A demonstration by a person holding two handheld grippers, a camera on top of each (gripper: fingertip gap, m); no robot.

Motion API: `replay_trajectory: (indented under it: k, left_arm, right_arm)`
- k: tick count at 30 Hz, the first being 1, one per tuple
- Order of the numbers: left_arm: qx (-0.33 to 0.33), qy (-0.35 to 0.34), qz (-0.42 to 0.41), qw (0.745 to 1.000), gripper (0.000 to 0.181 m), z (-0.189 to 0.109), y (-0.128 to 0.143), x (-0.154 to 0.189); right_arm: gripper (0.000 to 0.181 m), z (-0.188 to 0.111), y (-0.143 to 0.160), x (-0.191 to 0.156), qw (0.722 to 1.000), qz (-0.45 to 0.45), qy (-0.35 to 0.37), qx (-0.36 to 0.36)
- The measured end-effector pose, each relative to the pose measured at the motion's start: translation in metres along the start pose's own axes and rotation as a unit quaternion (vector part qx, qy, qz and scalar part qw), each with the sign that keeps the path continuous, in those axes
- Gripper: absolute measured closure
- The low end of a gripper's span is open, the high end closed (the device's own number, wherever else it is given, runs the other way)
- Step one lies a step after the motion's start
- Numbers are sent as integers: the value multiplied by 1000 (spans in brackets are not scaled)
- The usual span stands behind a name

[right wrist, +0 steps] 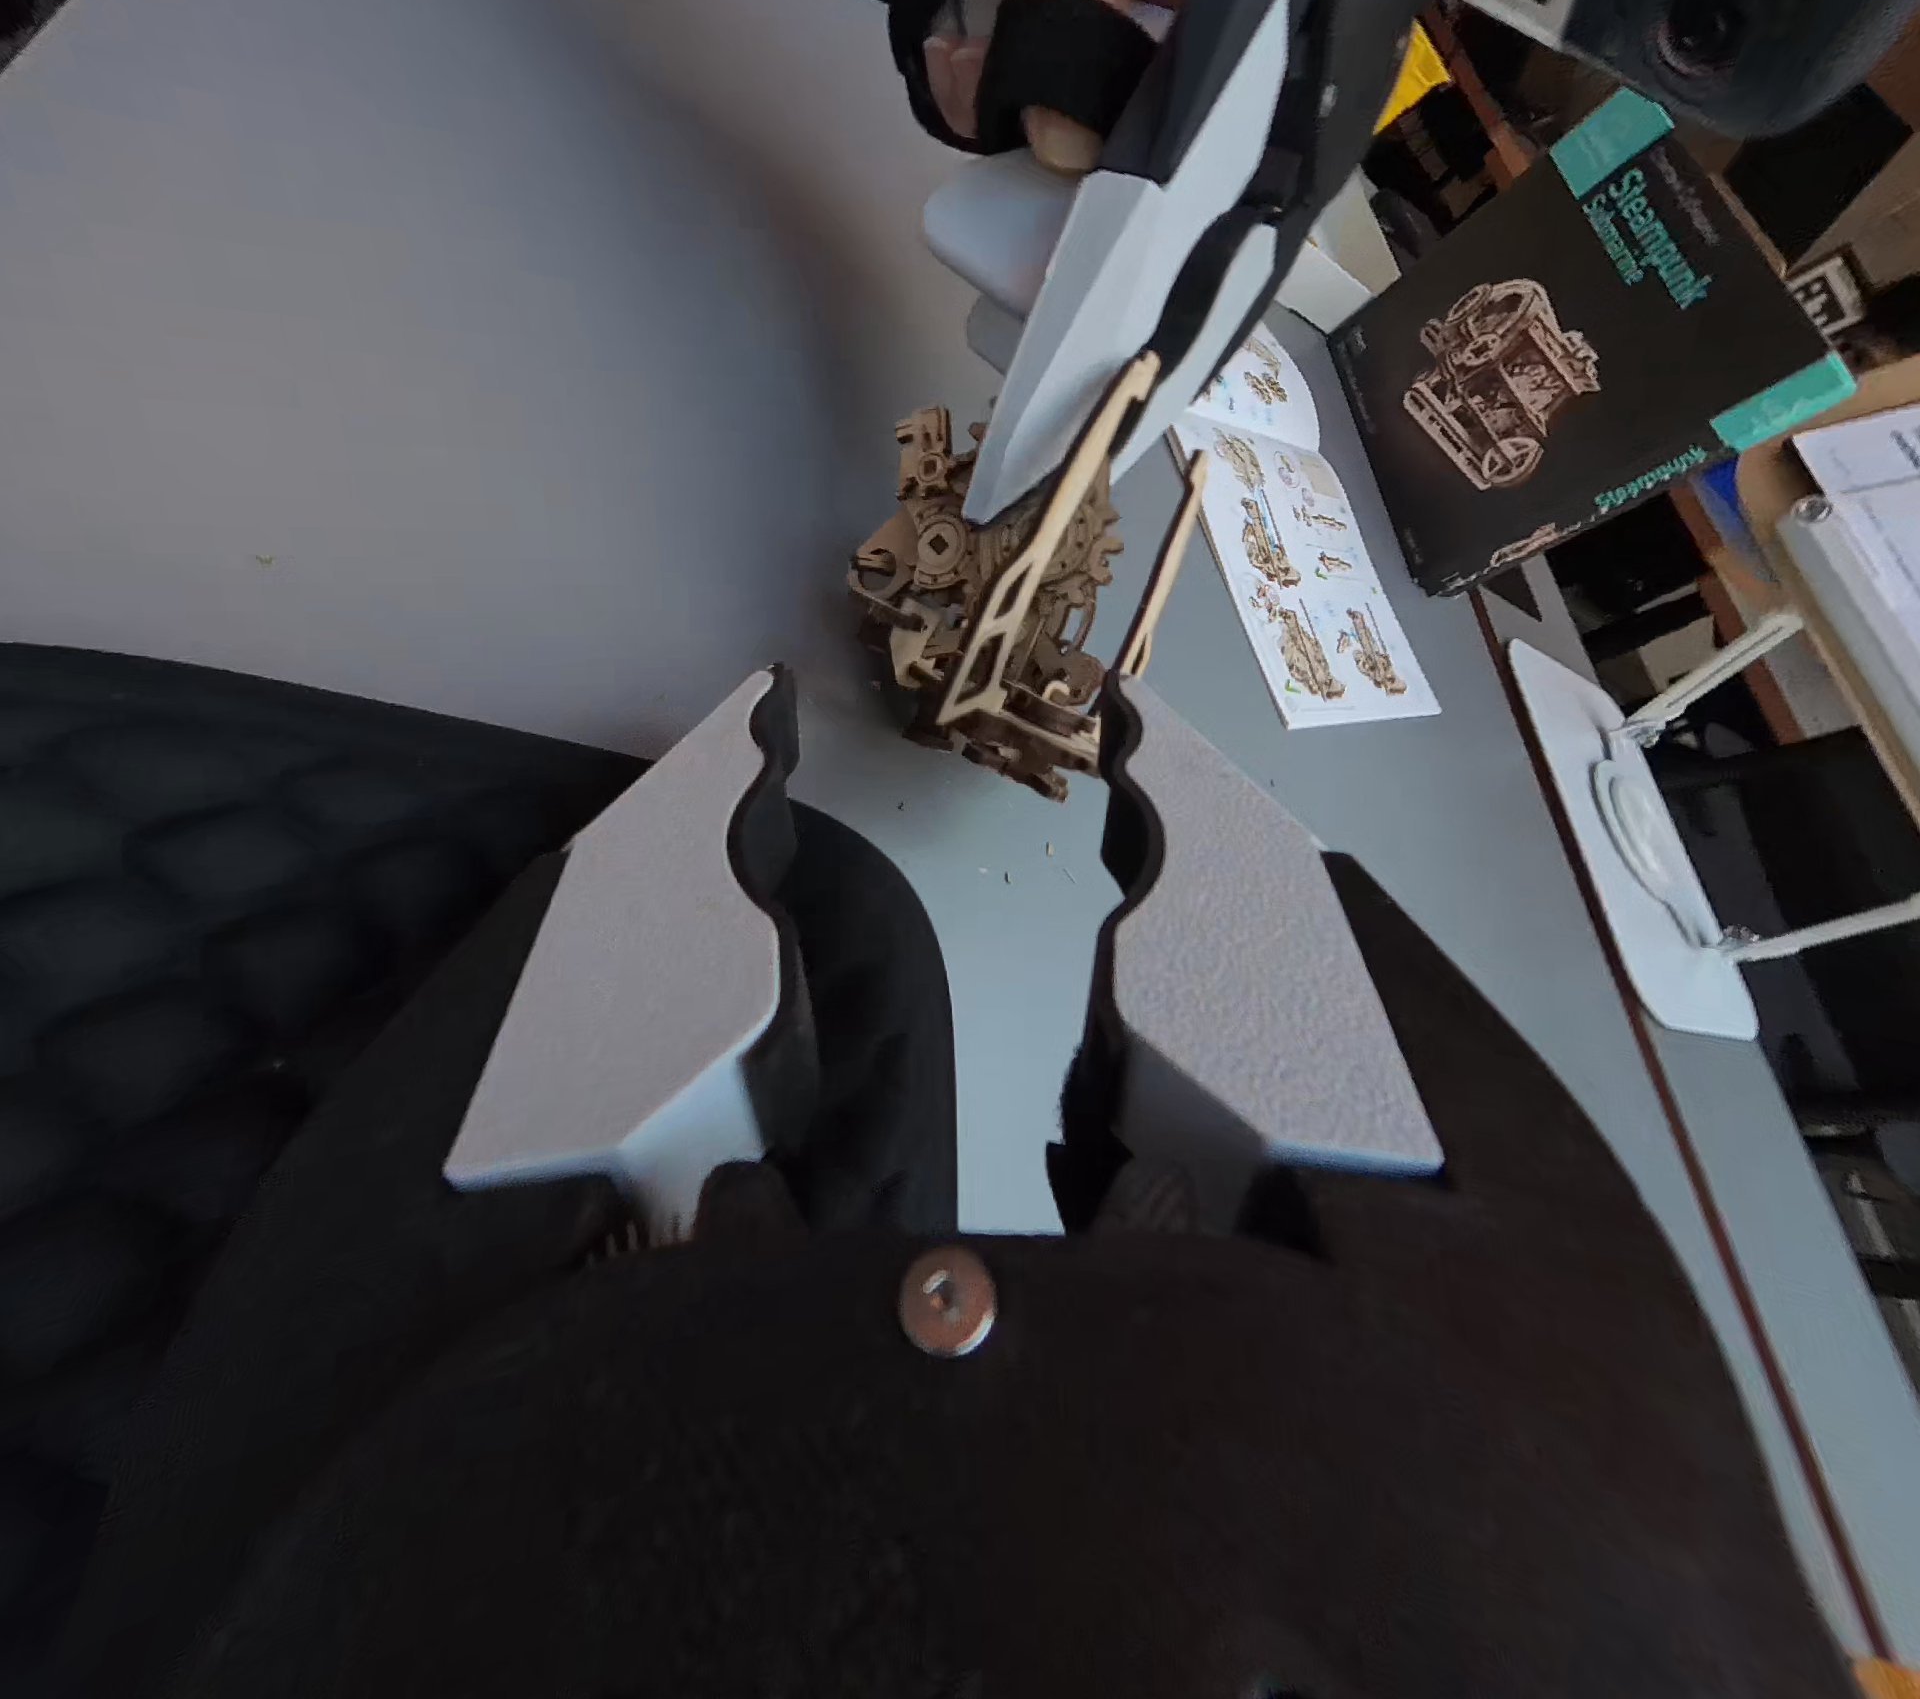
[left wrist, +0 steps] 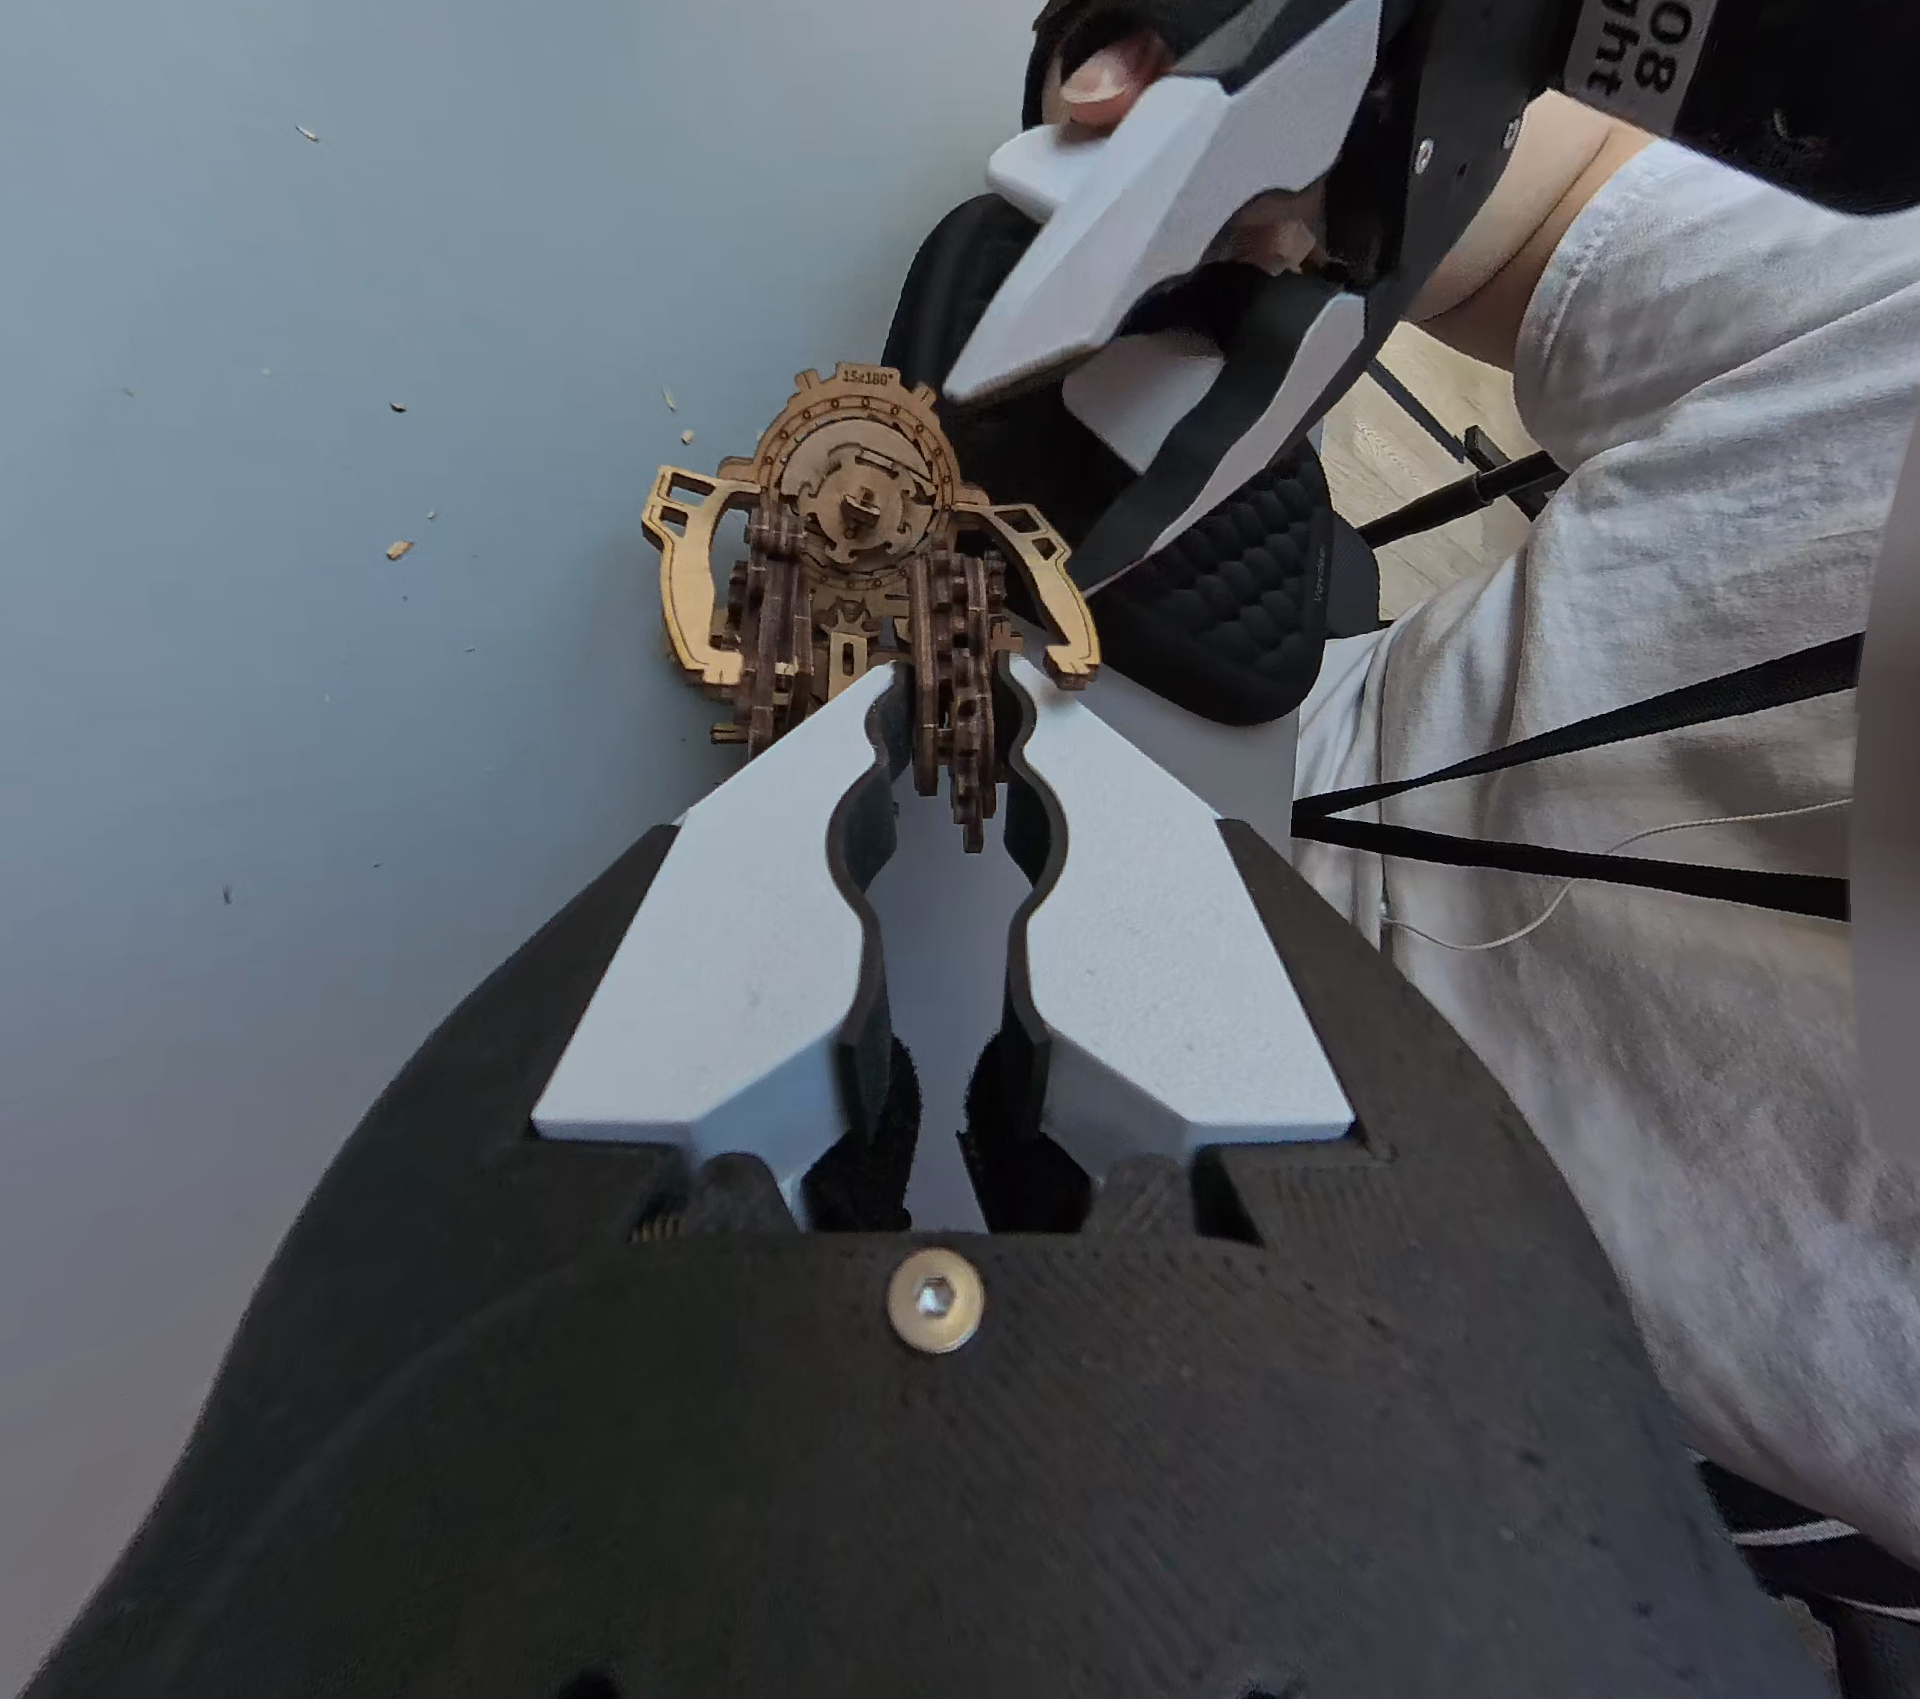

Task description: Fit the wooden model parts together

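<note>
One wooden model [left wrist: 873, 569], left claw [left wrist: 951, 693] clamping it, right claw [right wrist: 945, 693] wide.

one wooden model [left wrist: 868, 569], two grippers (one box [right wrist: 1579, 382])

The left tongs [left wrist: 951, 693] have two pale grey, wedge-shaped fingers [left wrist: 748, 932] with wavy black inner pads, set in a matte black printed body with one silver hex screw [left wrist: 934, 1301] at its centre. The right tongs [right wrist: 940, 714] share that build, grey fingers [right wrist: 644, 984] and a silver screw [right wrist: 947, 1306] included. Each body carries a grey label. Black fabric straps [right wrist: 1049, 60] wrap the person's fingers. The person wears a white sleeve [left wrist: 1621, 714] crossed by black straps [left wrist: 1558, 860] and a thin white cable [left wrist: 1538, 911].
</note>
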State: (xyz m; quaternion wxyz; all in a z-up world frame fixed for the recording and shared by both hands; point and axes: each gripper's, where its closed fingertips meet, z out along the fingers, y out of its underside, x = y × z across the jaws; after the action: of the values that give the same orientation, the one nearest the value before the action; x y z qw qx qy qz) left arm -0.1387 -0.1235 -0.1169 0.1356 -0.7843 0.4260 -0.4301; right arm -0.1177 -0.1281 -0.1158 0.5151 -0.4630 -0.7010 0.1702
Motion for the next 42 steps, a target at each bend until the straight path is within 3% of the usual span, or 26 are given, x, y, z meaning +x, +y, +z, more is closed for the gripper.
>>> replay_trajectory:
  k: [5, 8, 10, 13, 17, 22, 24, 29, 35, 42]
  left_arm:
    - [14, 5, 9, 1000, 168, -1, 0, 0]
    - [17, 7, 9, 1000, 168, -1, 1, 0]
    - [14, 6, 12, 1000, 168, -2, 2, 0]
    - [17, 7, 8, 1000, 168, -3, 2, 0]
    - [38, 23, -18, 999, 168, -6, 1, -3]
    - [53, 35, -40, 997, 168, -8, 2, -5]
    - [52, 32, -39, 997, 168, -8, 2, -5]
    - [47, 21, -35, 998, 168, -9, 2, -6]
    - [40, 20, -40, 998, 168, -7, 3, -5]
    - [15, -1, -26, 1000, 168, -8, 2, -5]
  right_arm:
    - [125, -14, 17, 22, 974, 224, -4, 20]
    - [127, -11, 27, 27, 935, 350, -57, 22]
    - [126, -10, 28, 22, 918, 381, -109, 28]
    - [124, -8, 33, 16, 935, 333, -125, 13]
    - [107, 4, 29, 17, 971, 233, -55, -17]
    - [110, 11, 14, 20, 993, 101, 37, -42]
    - [119, 13, 10, 20, 994, 79, 54, -46]
    - [163, 9, 0, 14, 997, 25, 65, -33]
    - [177, 6, -2, 16, 995, -10, 93, -29]
    - [178, 8, -3, 20, 994, -24, 105, -29]
